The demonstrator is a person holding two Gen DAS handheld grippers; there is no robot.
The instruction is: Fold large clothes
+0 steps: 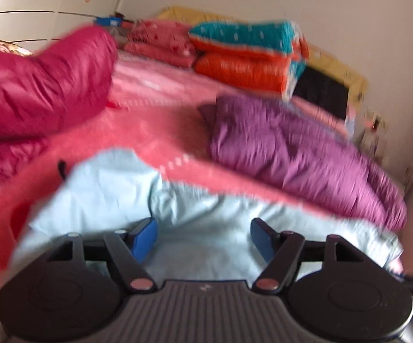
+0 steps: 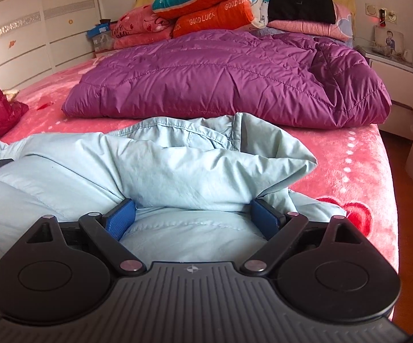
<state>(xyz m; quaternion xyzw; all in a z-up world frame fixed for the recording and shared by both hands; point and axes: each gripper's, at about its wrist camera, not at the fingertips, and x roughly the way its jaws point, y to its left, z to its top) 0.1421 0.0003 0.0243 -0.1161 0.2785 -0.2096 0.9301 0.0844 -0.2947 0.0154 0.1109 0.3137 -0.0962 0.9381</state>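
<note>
The light blue coat (image 2: 155,165) lies on the pink bed cover (image 2: 349,165), just in front of the folded purple coat (image 2: 229,80). My left gripper (image 1: 203,235) is open over the blue coat, holding nothing. My right gripper (image 2: 192,217) is open too, with a puffy fold between its fingers; I think I should squeeze only when the cloth sits deep inside.
</note>
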